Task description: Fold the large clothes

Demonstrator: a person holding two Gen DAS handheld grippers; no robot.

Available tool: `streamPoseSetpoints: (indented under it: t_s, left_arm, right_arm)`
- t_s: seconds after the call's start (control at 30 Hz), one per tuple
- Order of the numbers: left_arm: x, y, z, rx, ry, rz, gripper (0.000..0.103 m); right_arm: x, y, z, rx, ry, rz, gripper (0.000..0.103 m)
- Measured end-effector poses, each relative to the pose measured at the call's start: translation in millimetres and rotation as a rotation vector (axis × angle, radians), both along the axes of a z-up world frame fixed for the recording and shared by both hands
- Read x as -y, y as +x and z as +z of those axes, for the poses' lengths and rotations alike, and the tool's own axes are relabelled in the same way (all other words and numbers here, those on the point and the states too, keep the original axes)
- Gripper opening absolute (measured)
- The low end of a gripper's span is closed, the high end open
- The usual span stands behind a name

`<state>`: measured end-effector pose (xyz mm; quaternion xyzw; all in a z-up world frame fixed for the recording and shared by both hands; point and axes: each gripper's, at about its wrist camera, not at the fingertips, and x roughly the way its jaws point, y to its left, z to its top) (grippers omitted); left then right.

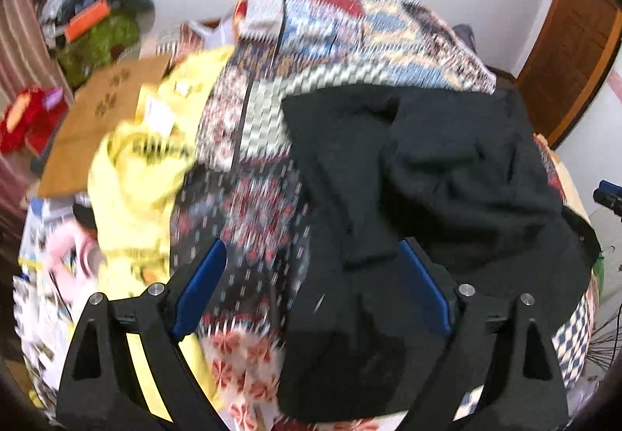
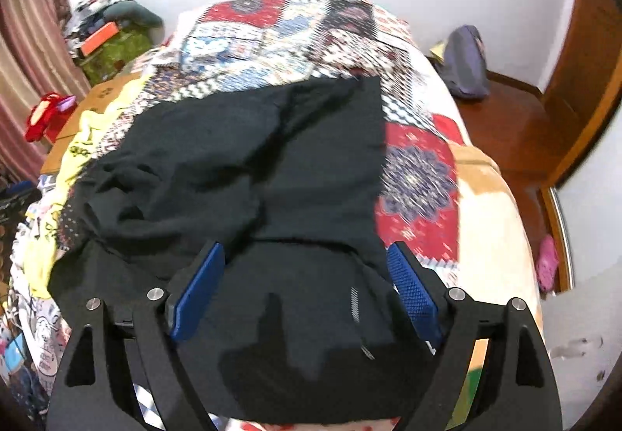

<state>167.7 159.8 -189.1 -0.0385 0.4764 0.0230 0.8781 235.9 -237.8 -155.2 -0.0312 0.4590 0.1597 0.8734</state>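
A large black garment (image 1: 435, 174) lies rumpled on a patterned bedspread (image 1: 252, 198). It also shows in the right wrist view (image 2: 248, 159), spread wider with folds on its left side. My left gripper (image 1: 313, 248) is open and empty above the garment's left edge. My right gripper (image 2: 305, 250) is open and empty above the garment's near part. A yellow garment (image 1: 136, 174) lies to the left on the bed.
A cardboard sheet (image 1: 101, 112) lies left of the yellow garment. A cluttered pile (image 1: 97, 23) stands in the back left corner. A purple bag (image 2: 464, 61) sits on a wooden surface right of the bed. A wooden door (image 1: 571, 42) is at the right.
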Motion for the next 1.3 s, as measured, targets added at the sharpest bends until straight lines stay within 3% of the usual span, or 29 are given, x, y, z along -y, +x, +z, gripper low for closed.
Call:
streamPoseSetpoints:
  t_s: [0.2,0.43,0.7,0.87,0.9,0.97,1.0,1.07,1.13,1.3]
  left_arm:
    - [-23.0,-27.9,-44.8,-0.102,-0.062,0.051,0.089]
    - [-17.6,-49.2,-81.1,-0.183,-0.142,0.045,0.089]
    - [-6.2,-63.6,-106.2,-0.235,-0.217,0.052,0.062]
    - [3.3,-74.7,-98.0,-0.208,-0.172,0.063,0.053]
    - [3.2,-75.2,-96.9,-0.208,-0.169,0.063,0.046]
    - [4.0,-78.3,-94.2,-0.207,-0.153,0.056,0.035]
    - [4.2,-79.0,-93.3,-0.206,-0.147,0.050,0.030]
    - [6.9,-80.6,-89.8,-0.200,-0.137,0.036,0.023]
    - [10.1,-81.1,-83.5,-0.191,-0.119,0.036,0.021]
    - [9.2,-71.5,-49.4,-0.115,-0.126,0.054,0.016]
  right_arm:
    - [32.1,-4.5,-24.2,-0.055,-0.029,-0.062,0.084]
    - [66.3,-10.3,-57.1,-0.148,0.002,-0.157,0.084]
    - [84.3,-17.9,-77.0,-0.195,0.112,-0.211,0.084]
    - [89.2,-14.8,-87.0,-0.219,0.191,-0.227,0.082]
    - [89.8,-14.8,-89.5,-0.224,0.208,-0.226,0.079]
    - [87.9,-15.8,-88.9,-0.227,0.237,-0.211,0.059]
    - [85.7,-17.2,-87.2,-0.230,0.248,-0.199,0.054]
    - [83.0,-18.8,-82.5,-0.232,0.264,-0.183,0.032]
    - [79.6,-20.6,-74.4,-0.236,0.273,-0.172,0.018]
    - [76.9,-22.2,-51.9,-0.197,0.313,-0.144,0.013]
